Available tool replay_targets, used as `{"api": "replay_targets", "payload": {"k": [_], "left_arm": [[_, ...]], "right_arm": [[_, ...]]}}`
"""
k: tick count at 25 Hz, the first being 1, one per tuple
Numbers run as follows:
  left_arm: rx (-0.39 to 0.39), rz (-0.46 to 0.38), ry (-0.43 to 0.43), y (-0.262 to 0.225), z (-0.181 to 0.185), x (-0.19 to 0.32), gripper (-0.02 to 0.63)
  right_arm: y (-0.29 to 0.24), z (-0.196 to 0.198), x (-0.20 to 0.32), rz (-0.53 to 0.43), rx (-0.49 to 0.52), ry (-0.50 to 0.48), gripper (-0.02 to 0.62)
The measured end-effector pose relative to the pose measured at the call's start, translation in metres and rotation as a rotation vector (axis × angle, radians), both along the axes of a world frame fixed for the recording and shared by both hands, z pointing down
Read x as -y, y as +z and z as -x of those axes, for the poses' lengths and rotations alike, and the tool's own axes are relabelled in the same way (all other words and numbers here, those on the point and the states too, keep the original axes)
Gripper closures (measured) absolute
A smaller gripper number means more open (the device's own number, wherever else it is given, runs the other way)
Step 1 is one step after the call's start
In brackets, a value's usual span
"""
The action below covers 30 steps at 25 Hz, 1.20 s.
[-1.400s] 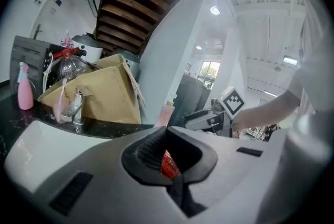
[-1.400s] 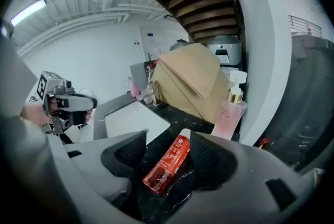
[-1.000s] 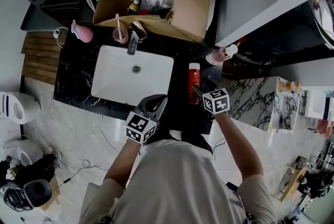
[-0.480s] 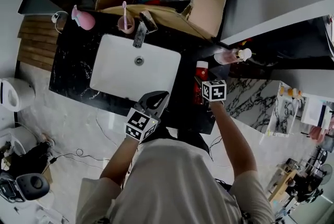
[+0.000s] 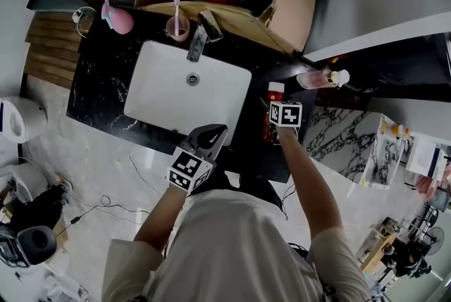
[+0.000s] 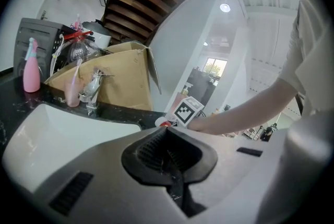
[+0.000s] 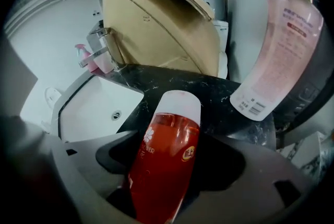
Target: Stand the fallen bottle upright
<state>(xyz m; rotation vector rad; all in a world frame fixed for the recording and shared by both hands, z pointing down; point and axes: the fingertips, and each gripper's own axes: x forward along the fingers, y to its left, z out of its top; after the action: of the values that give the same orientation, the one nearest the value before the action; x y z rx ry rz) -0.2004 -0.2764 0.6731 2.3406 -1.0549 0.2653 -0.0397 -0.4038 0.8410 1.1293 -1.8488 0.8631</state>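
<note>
Tool, right [image 7: 169, 165]: points steeply down over the bottle; its jaws have just been opening and stand wide, the bottle between them with a dark gap on each side.
Tool, left [image 5: 215, 131]: jaws together with nothing between them, held over the front edge of the worktop by the sink.
Bottle [image 7: 167, 150]: red with a white cap, lying flat on the black worktop [image 5: 106, 89], just right of the sink.
Long axis: runs front to back along the worktop, the cap pointing away from the person toward the cardboard box.
Sink [image 5: 162, 75]: white basin, with a tap at its back edge.
Cardboard box [image 5: 289, 5]: behind the sink, holding clear plastic bottles and bags.
Pink cup [image 5: 177, 27]: beside the tap, a toothbrush standing in it.
Pink pump bottle [image 7: 276, 45]: near the red bottle's cap, to its right.
</note>
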Motion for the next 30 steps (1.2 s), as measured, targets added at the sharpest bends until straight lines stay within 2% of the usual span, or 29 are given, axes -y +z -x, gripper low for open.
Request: {"api": "replay_targets", "payload": {"k": [5, 8, 13, 19, 24, 30], "left_arm": [[0.001, 0.008, -0.011, 0.004, 0.006, -0.004, 0.6], [0.002, 0.007, -0.01, 0.003, 0.006, -0.006, 0.6], [0.008, -0.011, -0.006, -0.006, 0.006, -0.006, 0.6], [0.016, -0.033, 0.002, -0.016, 0.004, -0.01, 0.6], [0.019, -0.042, 0.01, -0.024, -0.001, -0.016, 0.6], [0.026, -0.062, 0.008, -0.035, -0.002, -0.02, 0.6]], "right_arm": [[0.003, 0.001, 0.007, 0.018, -0.032, 0.051, 0.261], [0.001, 0.0, 0.01, 0.012, -0.006, 0.07, 0.265], [-0.011, 0.001, 0.006, 0.001, 0.051, 0.045, 0.279], [-0.033, 0.006, -0.006, -0.048, 0.121, -0.015, 0.282], [-0.061, 0.004, -0.011, -0.139, 0.132, -0.069, 0.282], [-0.085, -0.008, -0.013, -0.21, 0.146, -0.069, 0.287]]}}
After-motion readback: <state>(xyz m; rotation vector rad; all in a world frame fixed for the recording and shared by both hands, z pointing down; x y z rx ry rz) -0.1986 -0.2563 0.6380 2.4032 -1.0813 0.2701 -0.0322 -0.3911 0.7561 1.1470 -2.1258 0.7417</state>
